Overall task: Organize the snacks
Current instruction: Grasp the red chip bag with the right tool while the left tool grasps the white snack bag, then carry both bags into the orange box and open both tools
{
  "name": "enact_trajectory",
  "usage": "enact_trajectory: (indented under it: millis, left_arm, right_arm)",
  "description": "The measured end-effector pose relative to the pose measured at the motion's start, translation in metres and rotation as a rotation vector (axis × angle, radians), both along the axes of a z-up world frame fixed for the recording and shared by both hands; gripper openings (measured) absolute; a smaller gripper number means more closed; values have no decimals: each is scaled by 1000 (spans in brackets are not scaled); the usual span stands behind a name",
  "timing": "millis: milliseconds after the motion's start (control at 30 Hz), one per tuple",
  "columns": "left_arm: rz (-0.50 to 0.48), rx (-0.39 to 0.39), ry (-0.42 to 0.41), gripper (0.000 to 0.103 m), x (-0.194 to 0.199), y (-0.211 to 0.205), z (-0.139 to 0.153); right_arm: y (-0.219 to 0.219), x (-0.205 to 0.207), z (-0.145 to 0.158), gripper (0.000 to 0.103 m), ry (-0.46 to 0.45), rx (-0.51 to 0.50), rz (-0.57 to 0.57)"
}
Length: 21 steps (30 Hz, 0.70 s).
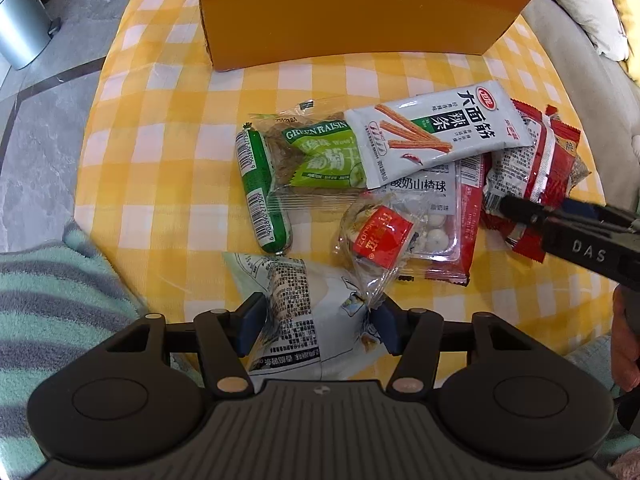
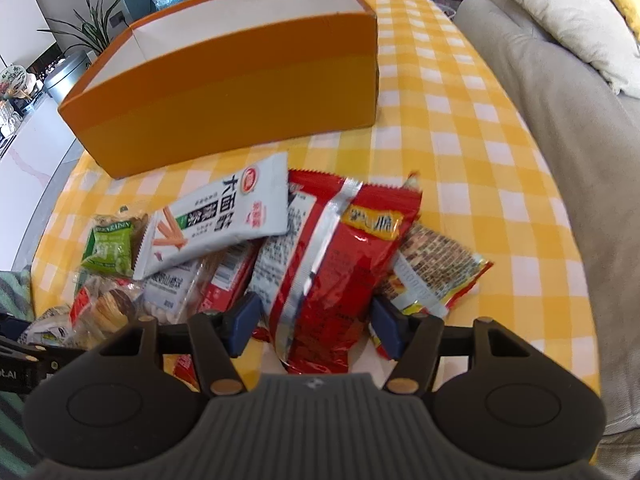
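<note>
Left gripper (image 1: 316, 326) spread wide, a pale printed packet (image 1: 308, 320) lying between its blue pads without a clamp. Right gripper (image 2: 316, 322) equally wide, straddling the red snack bag (image 2: 340, 272); the orange box (image 2: 224, 120) sits ahead of both, beyond the pile.

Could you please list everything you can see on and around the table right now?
orange box: 1, open top, far side of table
checked tablecloth: 1, yellow-white
white spicy-strip packet: 1, atop pile
green raisin pack: 1, left of it
green sausage: 1, far left
hawthorn-ball tray: 1, red-white, centre
red bag: 1, between right fingers
white printed bag: 1, between left fingers
left gripper: open
right gripper: open
</note>
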<state>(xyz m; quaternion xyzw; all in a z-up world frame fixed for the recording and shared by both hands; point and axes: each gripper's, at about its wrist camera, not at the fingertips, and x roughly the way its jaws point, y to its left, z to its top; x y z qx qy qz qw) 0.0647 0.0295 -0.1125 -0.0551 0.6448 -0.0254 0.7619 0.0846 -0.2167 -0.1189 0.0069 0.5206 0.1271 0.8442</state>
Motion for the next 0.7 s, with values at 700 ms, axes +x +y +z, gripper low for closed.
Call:
enact_trajectory:
  millis: [700]
  left_arm:
    - [-119,56,-130,52,-6,-22,76]
  right_arm:
    - [1,-32,56,46,-49,-76,4]
